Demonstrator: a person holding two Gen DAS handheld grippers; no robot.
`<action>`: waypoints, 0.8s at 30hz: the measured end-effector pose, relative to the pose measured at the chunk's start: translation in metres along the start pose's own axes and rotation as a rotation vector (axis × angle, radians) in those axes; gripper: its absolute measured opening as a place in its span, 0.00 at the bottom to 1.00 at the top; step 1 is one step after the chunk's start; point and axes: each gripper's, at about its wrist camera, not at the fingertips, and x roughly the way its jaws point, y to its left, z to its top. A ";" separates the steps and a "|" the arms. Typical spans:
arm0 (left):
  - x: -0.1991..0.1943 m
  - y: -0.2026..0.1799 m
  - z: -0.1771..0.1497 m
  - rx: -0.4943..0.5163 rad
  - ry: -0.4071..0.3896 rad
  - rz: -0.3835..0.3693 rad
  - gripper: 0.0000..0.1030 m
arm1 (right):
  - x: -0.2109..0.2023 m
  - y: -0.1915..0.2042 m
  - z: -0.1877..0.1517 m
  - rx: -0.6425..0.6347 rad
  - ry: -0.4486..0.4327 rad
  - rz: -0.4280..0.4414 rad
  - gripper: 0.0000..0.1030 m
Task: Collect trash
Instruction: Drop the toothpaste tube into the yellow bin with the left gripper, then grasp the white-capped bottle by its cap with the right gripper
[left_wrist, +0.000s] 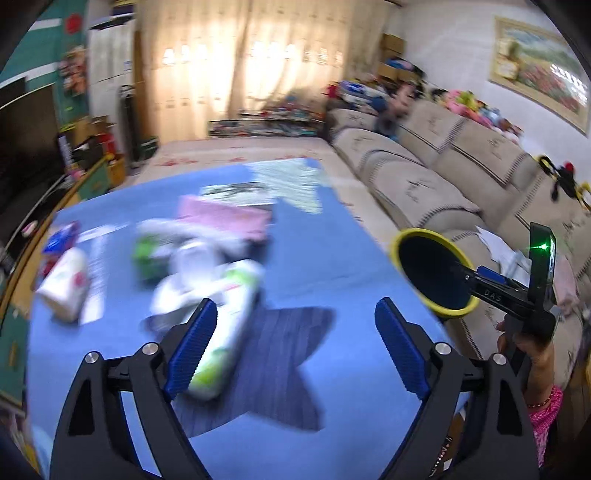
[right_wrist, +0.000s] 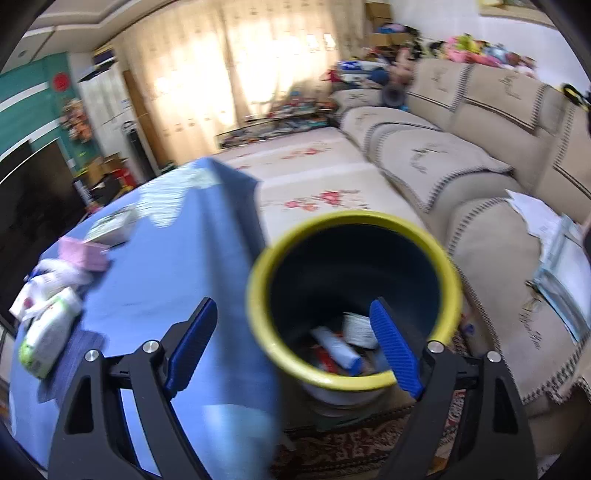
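Both tongs, left (left_wrist: 295, 341) and right (right_wrist: 293, 341), gape empty; next, left must grab the wipes pack (left_wrist: 225, 325) for the bin (right_wrist: 354, 299).

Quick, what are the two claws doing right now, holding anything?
Left claw: open, holding nothing, above the blue table.
Right claw: open, holding nothing, beside the yellow-rimmed bin.

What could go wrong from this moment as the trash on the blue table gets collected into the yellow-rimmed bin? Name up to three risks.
1. The left tongs are open, with the green-and-white packet beside one finger, not between both; closing now could push it away.
2. The bin stands off the blue table's edge, so a carried piece may drop short onto the rug.
3. Both views are blurred, suggesting fast motion that could spoil aim.
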 end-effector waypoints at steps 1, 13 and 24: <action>-0.008 0.012 -0.004 -0.015 -0.010 0.020 0.84 | 0.001 0.014 0.000 -0.017 0.001 0.028 0.78; -0.064 0.127 -0.041 -0.162 -0.088 0.203 0.85 | 0.010 0.198 -0.013 -0.272 0.049 0.295 0.78; -0.068 0.164 -0.059 -0.219 -0.069 0.200 0.85 | 0.041 0.299 0.001 -0.369 0.064 0.318 0.65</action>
